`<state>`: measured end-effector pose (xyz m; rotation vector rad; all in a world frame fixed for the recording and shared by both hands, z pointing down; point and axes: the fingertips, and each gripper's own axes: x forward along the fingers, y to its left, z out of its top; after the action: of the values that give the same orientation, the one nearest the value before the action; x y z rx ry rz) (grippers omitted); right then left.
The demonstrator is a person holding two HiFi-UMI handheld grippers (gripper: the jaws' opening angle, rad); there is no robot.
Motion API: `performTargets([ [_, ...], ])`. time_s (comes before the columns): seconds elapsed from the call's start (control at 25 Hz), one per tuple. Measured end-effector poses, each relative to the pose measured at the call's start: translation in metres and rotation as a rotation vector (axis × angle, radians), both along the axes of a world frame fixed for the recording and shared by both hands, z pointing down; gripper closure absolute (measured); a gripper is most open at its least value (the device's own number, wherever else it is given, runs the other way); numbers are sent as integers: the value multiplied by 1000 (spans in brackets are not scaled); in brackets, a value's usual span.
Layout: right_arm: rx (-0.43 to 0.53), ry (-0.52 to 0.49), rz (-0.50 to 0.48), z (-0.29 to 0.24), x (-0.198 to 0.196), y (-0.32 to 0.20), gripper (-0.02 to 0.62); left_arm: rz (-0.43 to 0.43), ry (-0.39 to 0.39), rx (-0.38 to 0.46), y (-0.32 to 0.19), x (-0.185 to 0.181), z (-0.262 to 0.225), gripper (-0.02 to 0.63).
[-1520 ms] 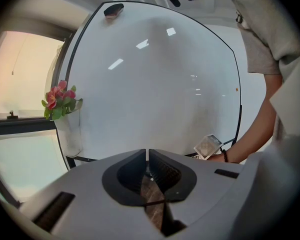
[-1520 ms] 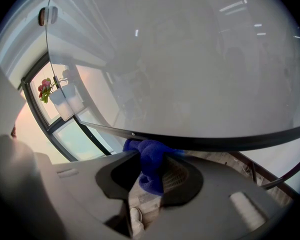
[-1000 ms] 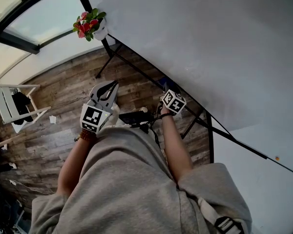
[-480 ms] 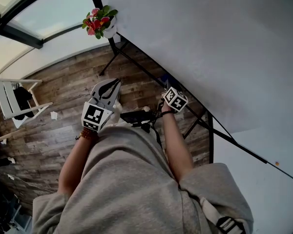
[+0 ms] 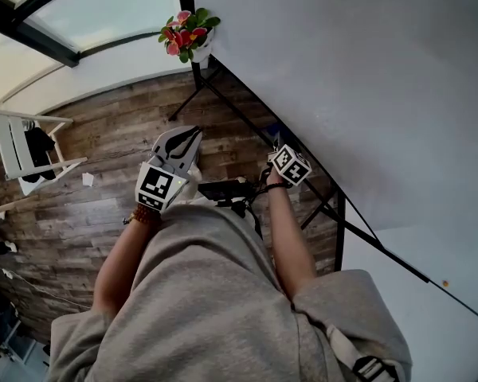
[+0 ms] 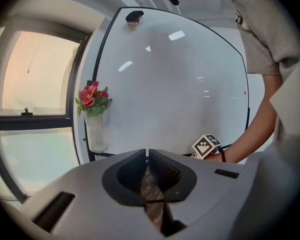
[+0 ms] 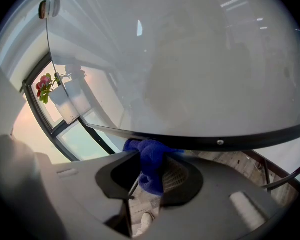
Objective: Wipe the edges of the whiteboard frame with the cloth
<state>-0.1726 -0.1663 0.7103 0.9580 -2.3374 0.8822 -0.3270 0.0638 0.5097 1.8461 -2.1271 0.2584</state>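
White and glossy, the whiteboard (image 5: 342,78) is the big, stiff thing here. Its thin black frame (image 7: 190,141) runs along the bottom edge, hard and fixed, so it should bear firm rubbing. The left gripper (image 6: 146,156) hangs off to the side, jaws pressed together with nothing in them. The right gripper (image 7: 152,158) is clamped on the blue cloth (image 7: 150,176), whose bunched top appears to touch that bottom edge. The cloth looks soft, light and fluffy. It should fold round the rim easily, and is best gripped mid-wad with a tuft left proud of the tips.
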Motion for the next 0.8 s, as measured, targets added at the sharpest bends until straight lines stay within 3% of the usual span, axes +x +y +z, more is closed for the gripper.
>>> performTargets([
  [0.8, -15, -40, 10, 0, -54, 13, 482, -37, -14, 12, 26, -48, -2, 580],
])
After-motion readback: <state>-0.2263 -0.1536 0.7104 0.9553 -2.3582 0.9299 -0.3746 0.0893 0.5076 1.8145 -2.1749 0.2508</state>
